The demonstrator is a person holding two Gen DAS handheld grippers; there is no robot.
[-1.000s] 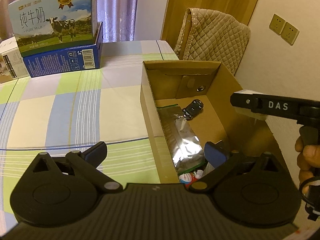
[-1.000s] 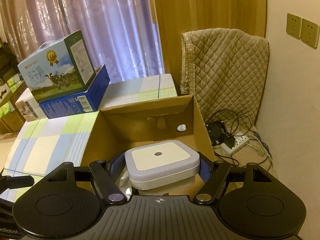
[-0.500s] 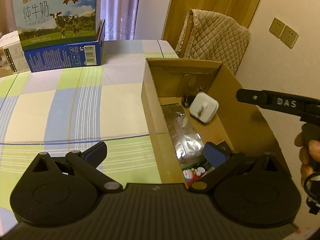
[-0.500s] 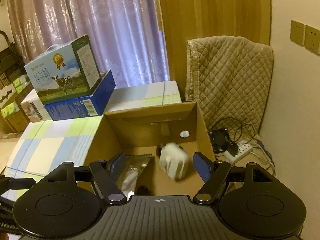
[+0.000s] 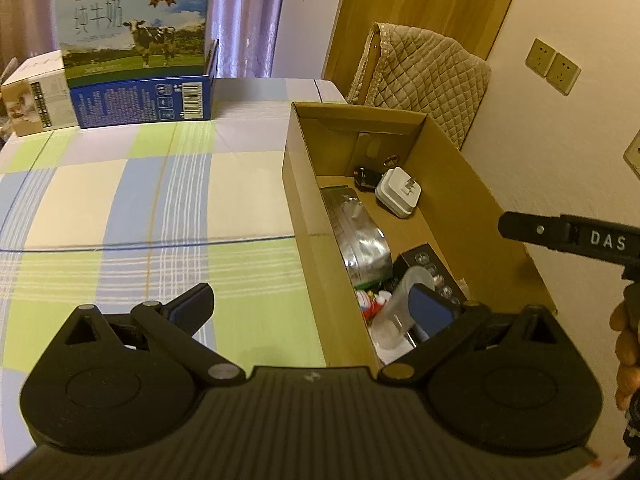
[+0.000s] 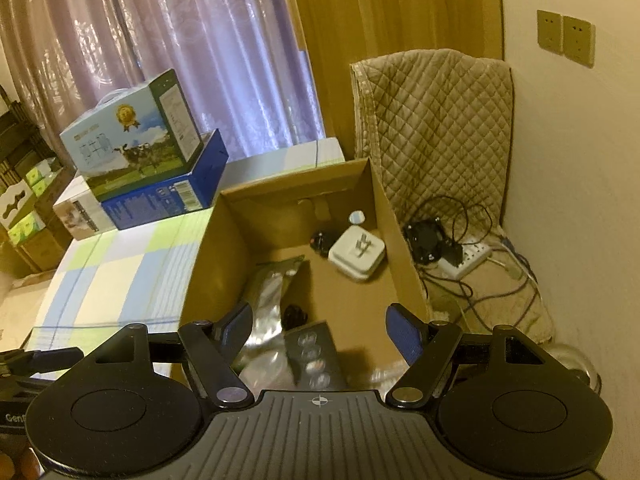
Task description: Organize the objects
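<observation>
Resting now at the far end of the box (image 6: 404, 264), the white charger (image 6: 357, 255) is lying freshly dropped, leaving the right gripper (image 6: 322, 330) fingers wide and empty, the left gripper (image 5: 308, 306) likewise wide, ready for another item.

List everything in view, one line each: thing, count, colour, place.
cardboard box: 1, brown, open, at the table's right edge
white plug adapter: 1, prongs up, far end of box
foil pouch: 1, silver, along box's left wall
black packet: 1, near end of box
milk carton: 1, blue-green, on blue carton, far table
checked tablecloth: 1, green-blue-cream
quilted cover: 1, beige, behind box
power strip: 1, white, floor
left gripper: 1, open
right gripper: 1, open
</observation>
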